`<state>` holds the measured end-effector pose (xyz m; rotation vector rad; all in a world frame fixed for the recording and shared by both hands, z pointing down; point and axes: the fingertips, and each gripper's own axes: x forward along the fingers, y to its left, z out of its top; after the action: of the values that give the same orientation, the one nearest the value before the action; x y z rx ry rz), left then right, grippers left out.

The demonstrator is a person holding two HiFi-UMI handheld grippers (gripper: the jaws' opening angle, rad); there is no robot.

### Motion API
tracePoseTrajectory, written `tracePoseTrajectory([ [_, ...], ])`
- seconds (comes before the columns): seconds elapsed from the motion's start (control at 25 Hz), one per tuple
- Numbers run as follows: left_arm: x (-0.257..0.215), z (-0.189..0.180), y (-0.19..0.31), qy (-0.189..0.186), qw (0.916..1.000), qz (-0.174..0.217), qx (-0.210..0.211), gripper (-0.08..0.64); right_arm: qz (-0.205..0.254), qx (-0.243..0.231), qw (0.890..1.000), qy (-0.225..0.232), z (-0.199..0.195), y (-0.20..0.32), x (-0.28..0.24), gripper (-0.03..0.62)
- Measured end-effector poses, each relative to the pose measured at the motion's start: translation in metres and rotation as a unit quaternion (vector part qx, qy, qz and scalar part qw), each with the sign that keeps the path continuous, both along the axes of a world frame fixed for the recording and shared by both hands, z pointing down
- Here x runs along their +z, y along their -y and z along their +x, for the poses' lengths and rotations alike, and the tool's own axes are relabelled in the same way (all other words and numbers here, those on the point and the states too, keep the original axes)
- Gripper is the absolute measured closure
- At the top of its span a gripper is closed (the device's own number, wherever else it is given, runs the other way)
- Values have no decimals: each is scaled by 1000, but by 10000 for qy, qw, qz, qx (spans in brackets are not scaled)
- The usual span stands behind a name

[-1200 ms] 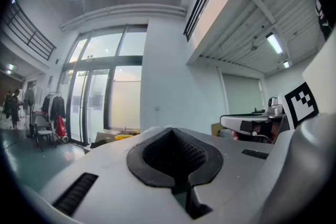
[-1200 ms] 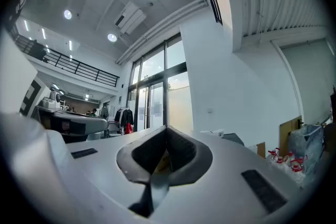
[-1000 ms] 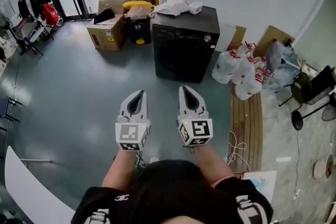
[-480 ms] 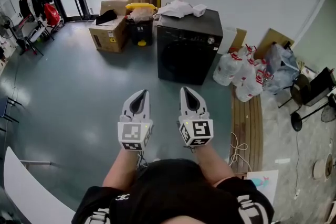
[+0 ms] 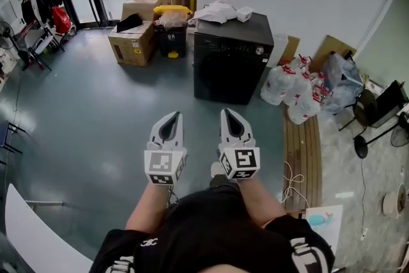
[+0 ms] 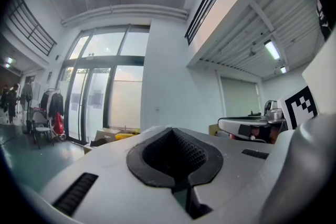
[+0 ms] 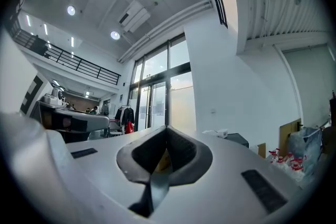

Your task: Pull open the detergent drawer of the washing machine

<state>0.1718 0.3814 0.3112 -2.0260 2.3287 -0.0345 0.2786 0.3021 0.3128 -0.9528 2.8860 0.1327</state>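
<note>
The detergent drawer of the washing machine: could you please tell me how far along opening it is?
Nothing looks done yet: the washing machine stands across the floor with no drawer pulled out. In hand: the left gripper and right gripper point toward it, both shut and empty. Left: reach it, grip the drawer and pull.

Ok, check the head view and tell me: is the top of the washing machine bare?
No, a heap of white cloth lies on the top of the black washing machine, toward its back edge.
</note>
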Motion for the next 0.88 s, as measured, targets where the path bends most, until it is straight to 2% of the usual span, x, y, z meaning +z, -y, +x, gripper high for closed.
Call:
tracePoseTrajectory([
  [0.36,7,-31,-3,133,9995,52,-292,565,-100,-72,9998,149,-18,16,12,589],
  [0.48,7,-40,7,234,9991,50,-340,565,61,27,9998,182,-27,34,10,591],
  [0.64,8,-58,32,385,9985,14,-393,565,316,81,9992,222,-47,58,10,591],
  [0.88,18,-99,93,444,9979,-20,-472,565,130,-11,9995,284,-84,120,19,590],
])
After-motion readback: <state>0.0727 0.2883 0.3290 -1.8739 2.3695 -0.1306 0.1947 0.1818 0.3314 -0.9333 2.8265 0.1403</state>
